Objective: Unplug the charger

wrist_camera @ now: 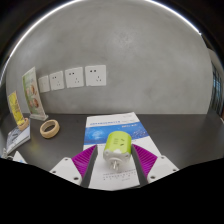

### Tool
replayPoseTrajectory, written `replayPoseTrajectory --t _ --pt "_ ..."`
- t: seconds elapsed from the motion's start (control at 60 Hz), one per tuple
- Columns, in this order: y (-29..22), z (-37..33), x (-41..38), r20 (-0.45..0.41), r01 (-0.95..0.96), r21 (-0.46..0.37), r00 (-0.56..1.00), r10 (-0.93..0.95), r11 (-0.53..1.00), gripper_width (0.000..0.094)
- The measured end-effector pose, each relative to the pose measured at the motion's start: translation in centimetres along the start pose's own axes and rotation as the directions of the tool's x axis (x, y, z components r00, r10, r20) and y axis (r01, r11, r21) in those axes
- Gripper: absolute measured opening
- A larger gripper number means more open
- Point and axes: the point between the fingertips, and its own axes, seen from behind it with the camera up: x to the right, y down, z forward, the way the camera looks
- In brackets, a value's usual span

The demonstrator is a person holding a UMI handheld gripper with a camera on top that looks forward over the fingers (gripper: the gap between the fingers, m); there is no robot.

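Behind everything, one plain grey wall, smooth and matt, carries three white square plastic sockets in a row. Below it, one dark flat tabletop bears one glossy blue-and-white printed booklet, one ring-shaped roll of beige tape and several upright coloured packets. One hand-held gripper with two magenta pads is clamped on one rounded lime-green plastic charger with a white face, above the booklet, away from the sockets.
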Motion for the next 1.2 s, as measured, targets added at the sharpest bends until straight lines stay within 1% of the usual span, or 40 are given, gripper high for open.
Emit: replayPoseTrajectory --t 0.067,0.167,0.217,0.417,0.55,0.733,0.85,1.017,1.133,1.2 --pt "0.4 -0.5 0.0 -0.001 -0.017 0.000 1.000 0.017 1.000 0.0702" --pt "0.4 -2.4 -0.2 -0.015 -0.033 0.008 0.999 0.033 0.999 0.0812" --pt "0.4 -3.9 -0.4 -0.020 -0.037 0.026 0.999 0.038 0.999 0.0835" --pt "1.6 -13.1 -2.9 -0.098 -0.030 0.074 0.995 0.037 0.997 0.0827" --pt "4.5 -20.3 -7.4 -0.119 -0.042 0.092 0.991 0.053 0.995 0.0825" --pt "10.0 -28.2 -13.4 -0.143 -0.037 0.064 0.989 0.045 0.997 0.0831" --pt "12.4 -32.5 -15.7 -0.152 -0.017 0.051 0.988 0.024 0.999 0.0829" --pt "14.1 -36.5 -15.6 -0.179 0.066 0.067 0.982 -0.053 0.996 0.0828" --pt "14.9 -37.7 -12.9 -0.198 0.049 0.081 0.980 -0.032 0.996 0.0828" --pt "15.1 -38.0 -11.1 -0.185 0.028 0.099 0.983 -0.009 0.995 0.0829"
